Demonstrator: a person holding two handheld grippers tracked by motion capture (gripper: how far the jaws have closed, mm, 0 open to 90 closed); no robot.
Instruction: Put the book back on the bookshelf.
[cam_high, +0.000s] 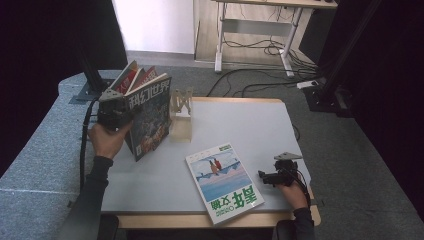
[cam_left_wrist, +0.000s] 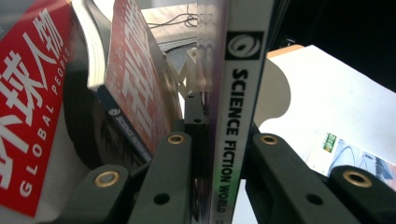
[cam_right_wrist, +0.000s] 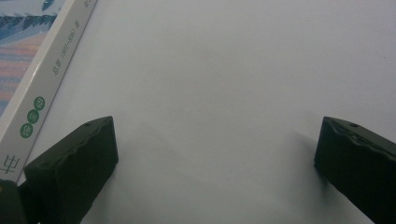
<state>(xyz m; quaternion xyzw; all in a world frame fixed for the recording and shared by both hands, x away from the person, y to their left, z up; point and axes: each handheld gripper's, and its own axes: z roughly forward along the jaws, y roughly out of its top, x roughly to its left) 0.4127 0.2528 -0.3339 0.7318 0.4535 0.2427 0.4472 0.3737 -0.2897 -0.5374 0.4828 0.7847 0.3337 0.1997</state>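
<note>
L gripper (cam_high: 116, 111) clamps the Science Fiction World magazine (cam_high: 148, 117) upright at table's (cam_high: 250, 125) left edge, two red magazines (cam_high: 134, 75) fanned behind, wooden rack (cam_high: 181, 107) just beside. R gripper (cam_high: 272, 176): jaws wide, nothing between, near the flat magazine (cam_high: 225, 182).

Red magazine (cam_left_wrist: 32, 107) cropped at left edge, wooden rack (cam_high: 181, 107) partly hidden behind held magazine (cam_high: 148, 117).

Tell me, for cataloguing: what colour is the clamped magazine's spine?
White spine with black lettering, clearest in the left gripper view.
</note>
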